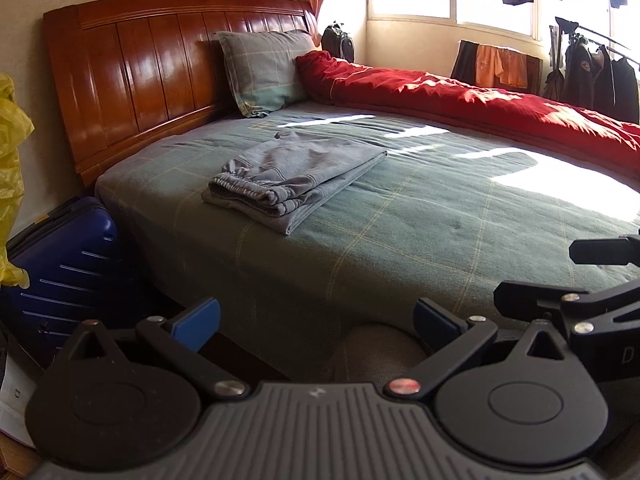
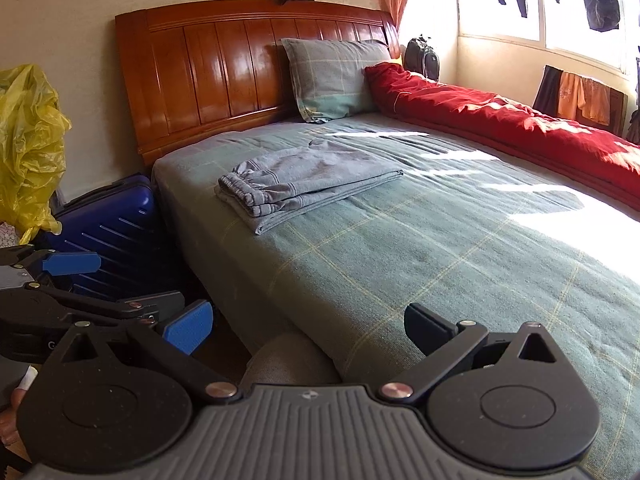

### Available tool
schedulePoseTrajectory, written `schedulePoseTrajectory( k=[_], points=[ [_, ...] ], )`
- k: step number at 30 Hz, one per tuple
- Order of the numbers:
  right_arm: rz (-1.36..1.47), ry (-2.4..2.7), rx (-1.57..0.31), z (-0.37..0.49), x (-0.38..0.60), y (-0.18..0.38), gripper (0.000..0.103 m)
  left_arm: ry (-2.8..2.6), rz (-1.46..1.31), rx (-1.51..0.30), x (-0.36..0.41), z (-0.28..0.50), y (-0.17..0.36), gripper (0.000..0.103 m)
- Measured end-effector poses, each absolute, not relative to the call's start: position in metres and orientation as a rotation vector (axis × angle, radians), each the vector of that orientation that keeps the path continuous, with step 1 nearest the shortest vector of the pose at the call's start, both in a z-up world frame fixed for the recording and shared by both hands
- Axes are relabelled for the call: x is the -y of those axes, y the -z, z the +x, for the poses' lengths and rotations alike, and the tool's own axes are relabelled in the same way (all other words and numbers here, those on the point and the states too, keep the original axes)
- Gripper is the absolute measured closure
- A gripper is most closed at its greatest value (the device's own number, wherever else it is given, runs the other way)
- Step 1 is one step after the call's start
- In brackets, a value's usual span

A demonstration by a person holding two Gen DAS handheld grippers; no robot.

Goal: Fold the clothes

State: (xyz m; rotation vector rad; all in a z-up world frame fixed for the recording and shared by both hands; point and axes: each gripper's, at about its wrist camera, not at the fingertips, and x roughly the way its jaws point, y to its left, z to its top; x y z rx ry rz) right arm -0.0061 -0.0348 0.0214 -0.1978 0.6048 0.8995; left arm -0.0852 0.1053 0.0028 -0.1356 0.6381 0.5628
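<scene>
Both jaws were spread wide with nothing in them, left gripper (image 1: 316, 322) and right gripper (image 2: 308, 326) hanging off the bed's (image 2: 440, 248) near edge. Folded grey sweatpants (image 1: 294, 178) sat on the green checked sheet near the wooden headboard (image 1: 160, 68), red duvet (image 1: 460, 92) bunched along the window side, blue suitcase (image 2: 116, 220) beside the bed.

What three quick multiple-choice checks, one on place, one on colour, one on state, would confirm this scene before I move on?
1. Where do the grey trousers lie?
A. on the green bedspread, near the headboard
B. on the suitcase
C. on the red duvet

2. What colour is the suitcase beside the bed?
A. red
B. blue
C. yellow

3. How are the trousers?
A. hanging
B. spread flat, unfolded
C. folded into a stack

Answers: 1 A, they rest on the bedspread, short of the pillow. 2 B, its shell is blue. 3 C, layered edges show, cuffs on top.
</scene>
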Motion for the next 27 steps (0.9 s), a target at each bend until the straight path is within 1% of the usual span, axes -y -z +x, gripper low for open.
schedulePoseTrajectory(
  k=[13,27],
  points=[
    [-0.213,-0.934,-0.646,0.008,0.013,-0.01,0.0,-0.602,-0.133,-0.667,-0.121,-0.073,0.002,0.001],
    [-0.217,-0.921,-0.634,0.012,0.012,-0.011,0.0,-0.596,-0.132,-0.653,-0.126,-0.065,0.0,0.001]
  ],
)
